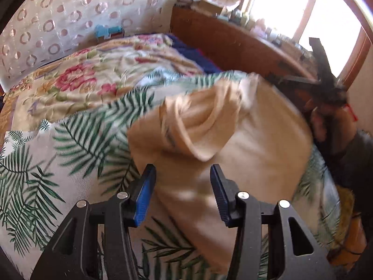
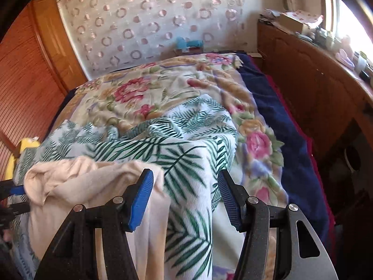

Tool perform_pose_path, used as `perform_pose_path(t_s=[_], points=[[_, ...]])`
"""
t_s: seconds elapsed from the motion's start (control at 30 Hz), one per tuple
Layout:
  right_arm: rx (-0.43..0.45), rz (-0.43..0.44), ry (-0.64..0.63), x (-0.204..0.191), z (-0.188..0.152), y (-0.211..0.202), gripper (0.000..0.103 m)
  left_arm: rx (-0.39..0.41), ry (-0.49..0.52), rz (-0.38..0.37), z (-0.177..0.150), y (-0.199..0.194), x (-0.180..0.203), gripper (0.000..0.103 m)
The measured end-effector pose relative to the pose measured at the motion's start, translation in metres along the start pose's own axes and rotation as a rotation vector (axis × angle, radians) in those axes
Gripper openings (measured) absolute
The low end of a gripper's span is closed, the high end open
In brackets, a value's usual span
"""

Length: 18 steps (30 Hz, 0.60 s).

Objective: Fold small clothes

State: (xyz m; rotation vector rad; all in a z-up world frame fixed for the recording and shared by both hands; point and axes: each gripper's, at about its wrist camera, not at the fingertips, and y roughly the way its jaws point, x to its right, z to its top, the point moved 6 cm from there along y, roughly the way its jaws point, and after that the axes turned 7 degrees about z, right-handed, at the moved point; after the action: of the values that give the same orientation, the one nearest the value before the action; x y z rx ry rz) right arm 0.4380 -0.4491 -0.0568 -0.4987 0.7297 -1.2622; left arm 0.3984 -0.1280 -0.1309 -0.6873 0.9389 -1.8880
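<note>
Peach garment [image 1: 244, 140] rumpled on palm-leaf blanket [image 1: 77, 144] across the bed, beside floral blanket [image 2: 163, 88]. Left gripper [image 1: 183, 193] above its near edge, jaws apart, gripping nothing. Right gripper [image 2: 185, 196] at its right edge over leaf print, jaws likewise apart, empty.

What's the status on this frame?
Left gripper open over the garment. Right gripper open, empty. Garment rumpled on palm sheet. Nothing in the way.

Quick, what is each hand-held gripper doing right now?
Left hand-held gripper: open over the beige garment, gripping nothing.
Right hand-held gripper: open, empty.
</note>
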Motion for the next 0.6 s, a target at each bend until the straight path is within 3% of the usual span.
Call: perform_pose_path(t_s=[0.1,0.2,0.3,0.37,0.43,0.5,0.6], points=[[-0.004,0.057,-0.046,-0.015,-0.009,-0.016,0.059,0.006,0.017,0.037,0.001,0.008,-0.004,0.049],[-0.063,0.112,-0.109,-0.030,-0.017,-0.017,0.059,0.030,-0.006,0.091,0.021,0.016,-0.014,0.049],[-0.089,0.111,-0.129,-0.035,-0.021,-0.016,0.059,0.086,-0.085,0.235,0.049,0.022,-0.042,0.049],[-0.096,0.111,-0.113,-0.032,-0.022,-0.018,0.059,0.083,-0.152,0.285,0.056,0.024,-0.060,0.049],[-0.105,0.107,-0.093,-0.030,-0.021,-0.016,0.059,0.074,-0.200,0.254,0.056,0.023,-0.072,0.049],[-0.124,0.131,-0.081,-0.030,-0.024,-0.018,0.059,0.089,-0.205,0.270,0.048,0.014,-0.078,0.049],[-0.160,0.143,-0.076,-0.035,-0.026,-0.011,0.059,0.053,-0.226,0.192,0.030,0.009,-0.074,0.049]])
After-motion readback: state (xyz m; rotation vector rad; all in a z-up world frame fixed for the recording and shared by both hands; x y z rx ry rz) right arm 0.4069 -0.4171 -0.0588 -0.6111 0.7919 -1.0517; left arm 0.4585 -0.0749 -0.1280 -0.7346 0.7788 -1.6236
